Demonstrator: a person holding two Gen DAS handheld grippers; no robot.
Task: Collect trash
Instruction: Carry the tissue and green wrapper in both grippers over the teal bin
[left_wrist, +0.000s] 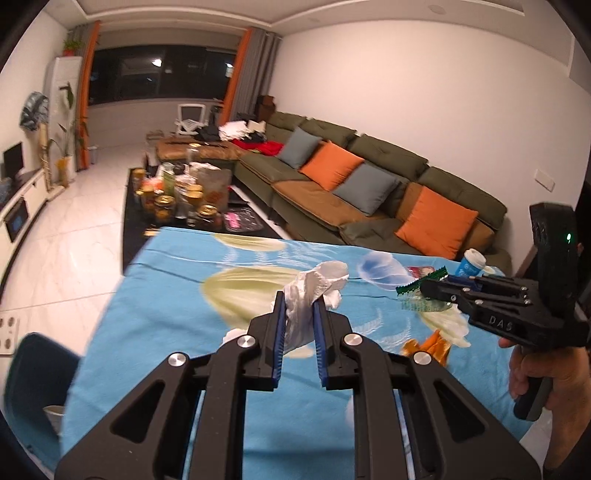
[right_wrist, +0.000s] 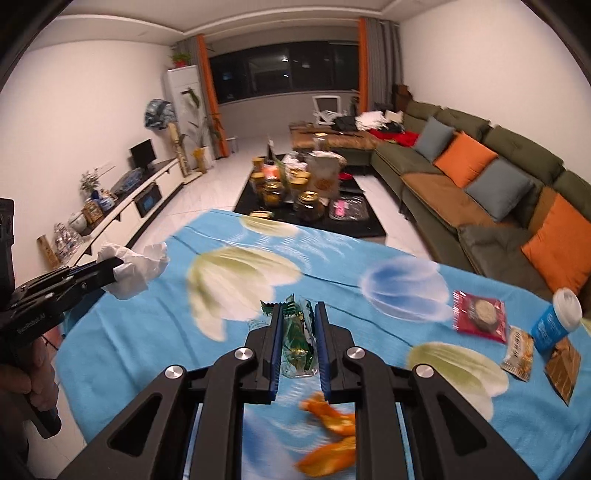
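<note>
My left gripper (left_wrist: 298, 301) is shut on a crumpled white tissue (left_wrist: 317, 284) and holds it above the blue flowered tablecloth (left_wrist: 177, 280). The same tissue (right_wrist: 135, 267) shows at the left of the right wrist view, in the left gripper (right_wrist: 110, 271). My right gripper (right_wrist: 298, 314) is shut on a green and clear plastic wrapper (right_wrist: 297, 339), lifted off the cloth. In the left wrist view that wrapper (left_wrist: 419, 290) sticks out of the right gripper (left_wrist: 428, 290) at the right. Orange peel (right_wrist: 330, 435) lies on the cloth below the right gripper.
On the table's right side lie a red snack packet (right_wrist: 480, 312), a small snack bag (right_wrist: 519, 349), a brown packet (right_wrist: 563, 363) and a blue paper cup (right_wrist: 557, 319). Beyond the table stand a black coffee table (right_wrist: 369, 225) crowded with jars and a green sofa (right_wrist: 480, 192).
</note>
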